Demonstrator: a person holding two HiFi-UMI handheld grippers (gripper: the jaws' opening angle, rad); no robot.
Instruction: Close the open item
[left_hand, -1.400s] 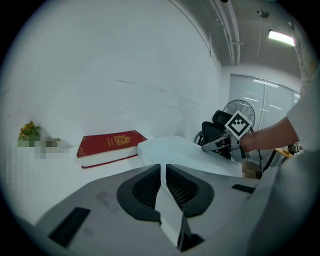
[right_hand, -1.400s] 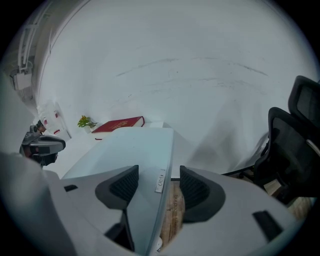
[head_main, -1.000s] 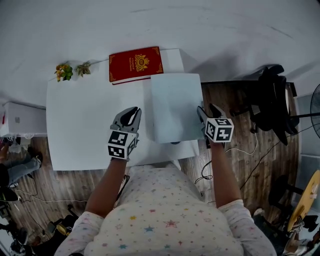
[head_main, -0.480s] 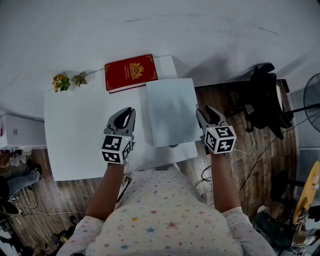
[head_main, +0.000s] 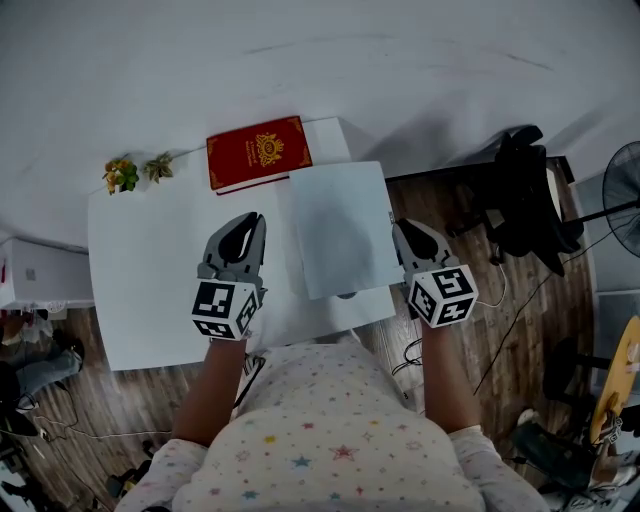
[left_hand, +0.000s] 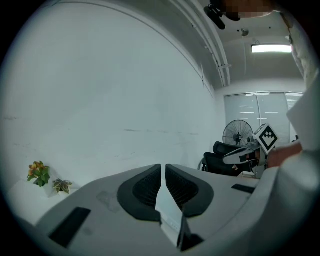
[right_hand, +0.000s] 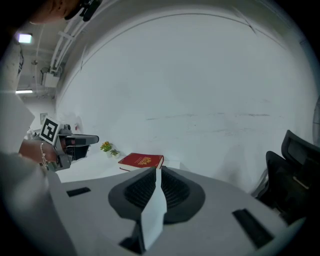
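A pale blue flat rectangular item (head_main: 338, 230) lies on the white table (head_main: 150, 270), its right part past the table's edge; I cannot tell whether it is a folder or a sheet. Behind it lies a shut red book (head_main: 258, 152) (right_hand: 141, 160). My left gripper (head_main: 243, 224) (left_hand: 163, 168) hovers left of the pale item, jaws shut, a thin white strip showing in the slit. My right gripper (head_main: 408, 230) (right_hand: 155, 171) hovers at the item's right edge, also shut with a white strip between the pads. Both point at the wall.
Two small plants (head_main: 133, 170) (right_hand: 107, 148) stand at the table's far left corner. A black office chair (head_main: 528, 200) and a fan (head_main: 622, 190) stand to the right on the wooden floor, with cables (head_main: 495, 300) near the table's right side.
Both grippers have drawn back a little toward my body and apart from the pale item. The item and the red book lie as before; the head view has shifted slightly.
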